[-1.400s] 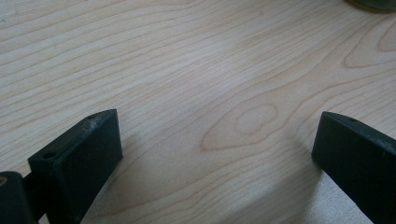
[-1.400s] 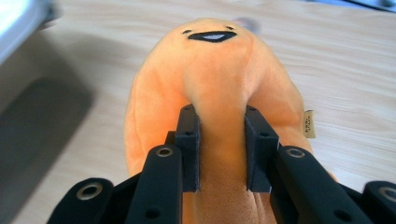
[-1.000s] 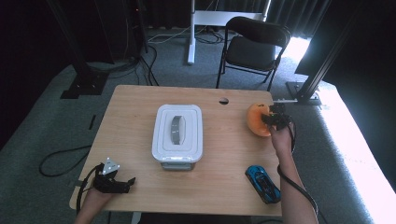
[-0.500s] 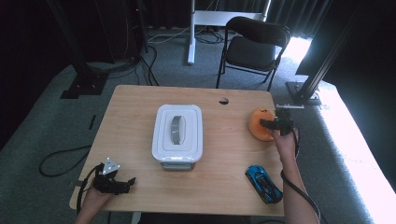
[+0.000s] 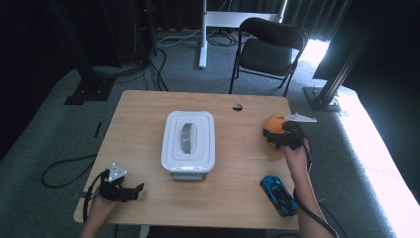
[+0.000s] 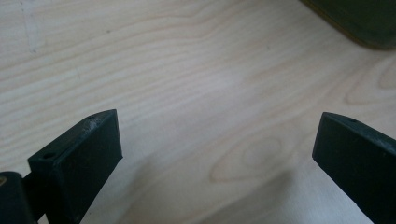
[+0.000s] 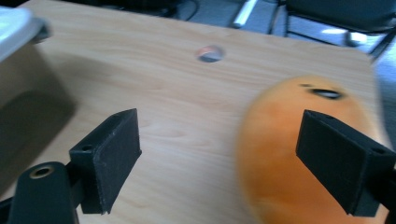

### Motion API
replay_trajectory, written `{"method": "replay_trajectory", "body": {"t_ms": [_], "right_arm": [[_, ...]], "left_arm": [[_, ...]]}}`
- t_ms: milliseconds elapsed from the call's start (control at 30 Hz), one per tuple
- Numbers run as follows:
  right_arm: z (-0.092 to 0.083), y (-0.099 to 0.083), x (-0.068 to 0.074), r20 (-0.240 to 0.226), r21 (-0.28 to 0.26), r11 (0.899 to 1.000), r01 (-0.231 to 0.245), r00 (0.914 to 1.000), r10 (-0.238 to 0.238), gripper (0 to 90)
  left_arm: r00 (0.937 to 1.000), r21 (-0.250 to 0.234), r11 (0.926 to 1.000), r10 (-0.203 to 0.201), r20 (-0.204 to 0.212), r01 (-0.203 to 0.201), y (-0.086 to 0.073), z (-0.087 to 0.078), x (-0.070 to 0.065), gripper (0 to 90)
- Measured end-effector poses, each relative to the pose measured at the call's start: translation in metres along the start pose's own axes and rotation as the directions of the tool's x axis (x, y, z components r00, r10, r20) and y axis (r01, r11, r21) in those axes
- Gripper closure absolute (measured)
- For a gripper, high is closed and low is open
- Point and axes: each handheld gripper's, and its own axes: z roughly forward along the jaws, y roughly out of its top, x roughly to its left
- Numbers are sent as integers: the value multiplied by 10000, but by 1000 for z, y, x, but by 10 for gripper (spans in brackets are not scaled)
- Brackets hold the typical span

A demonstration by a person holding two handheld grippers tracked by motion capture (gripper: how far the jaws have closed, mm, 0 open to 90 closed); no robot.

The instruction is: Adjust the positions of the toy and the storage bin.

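Observation:
An orange fruit (image 5: 273, 124) lies on the wooden table (image 5: 143, 114) near its right edge. My right gripper (image 5: 283, 136) is right against the fruit's near side. In the right gripper view the orange (image 7: 285, 154) sits by the right jaw. The left jaw stands well apart from it, over bare wood. These jaws have just been opening, and the right gripper (image 7: 222, 123) is now open with neither pad pressing on the fruit. My left gripper (image 5: 134, 190) rests at the front left corner. It is open (image 6: 218, 122) over plain wood.
A white lidded box (image 5: 189, 141) with a grey handle stands mid-table; its corner (image 7: 14, 28) shows in the right gripper view. A blue toy car (image 5: 279, 194) lies near the front right edge. A cable hole (image 5: 237, 107) is at the back. A black chair (image 5: 270, 47) stands beyond the table.
The right gripper has shifted slightly toward the front of the table beside the orange. The left gripper has stayed in place.

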Motion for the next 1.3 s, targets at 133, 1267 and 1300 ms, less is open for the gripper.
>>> {"method": "replay_trajectory", "body": {"t_ms": [133,1267,1300], "right_arm": [[6,-1,20,-579,42,9999,113,9983,-111,131],[100,-29,109,-2067,1614,9852,576,9781,-233,132],[102,-29,110,-2074,1590,9856,577,9780,-238,133]], "left_arm": [[10000,-63,10000,10,99,-9,7,7,0,18],[9969,-608,9968,551,566,-517,82,67,-1,18],[9968,-596,9972,490,624,-452,84,69,-1,18]]}}
